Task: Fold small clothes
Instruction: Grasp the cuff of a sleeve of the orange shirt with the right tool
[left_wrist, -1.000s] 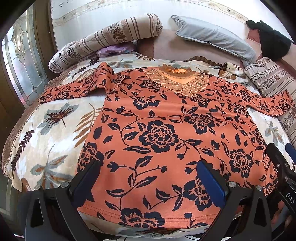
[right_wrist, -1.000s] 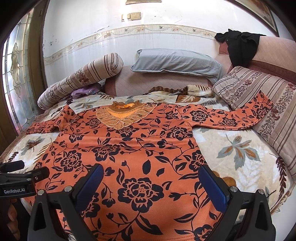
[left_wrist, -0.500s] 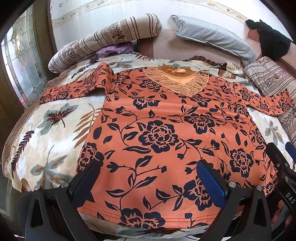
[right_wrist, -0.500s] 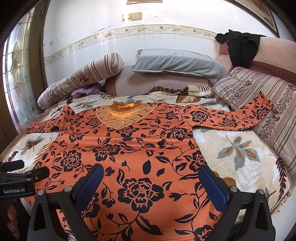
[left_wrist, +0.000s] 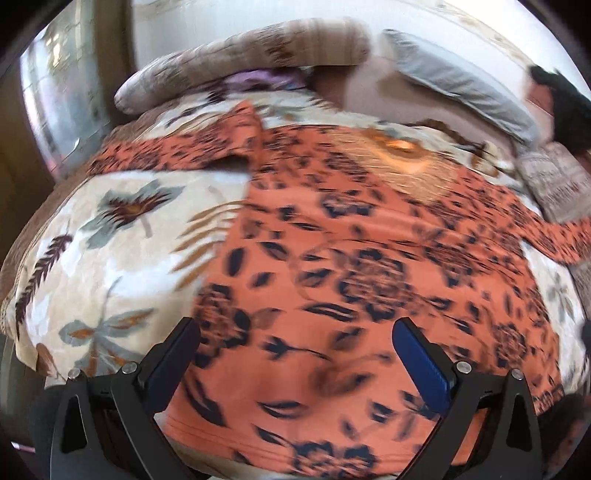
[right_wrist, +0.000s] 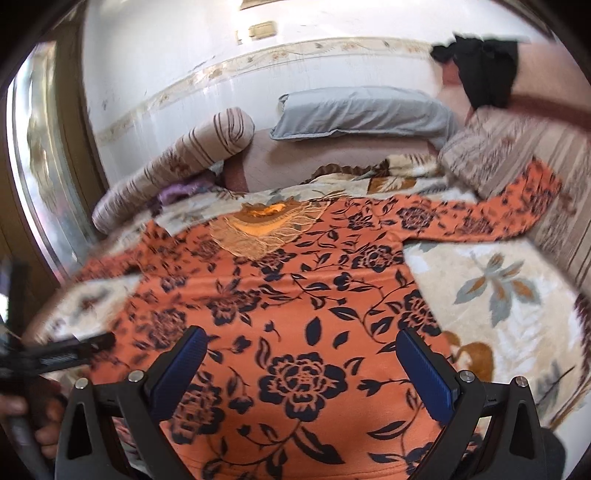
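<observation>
An orange long-sleeved top with dark blue flowers (left_wrist: 369, 266) lies flat and spread out on the bed, neckline away from me, both sleeves out to the sides. It also shows in the right wrist view (right_wrist: 295, 317). My left gripper (left_wrist: 295, 354) is open and empty above the top's lower left part near the hem. My right gripper (right_wrist: 301, 358) is open and empty above the lower right part. The left gripper also shows at the left edge of the right wrist view (right_wrist: 55, 356). The left wrist view is blurred by motion.
A cream leaf-print blanket (right_wrist: 498, 295) covers the bed. A striped bolster (right_wrist: 177, 166), a grey pillow (right_wrist: 362, 110) and a striped cushion (right_wrist: 517, 155) lie at the back and right. A black garment (right_wrist: 480, 66) hangs on the headboard. A window (left_wrist: 59, 92) is at the left.
Both grippers have moved left and forward over the top, blurring the views. The top lies as before. Both grippers stay open.
</observation>
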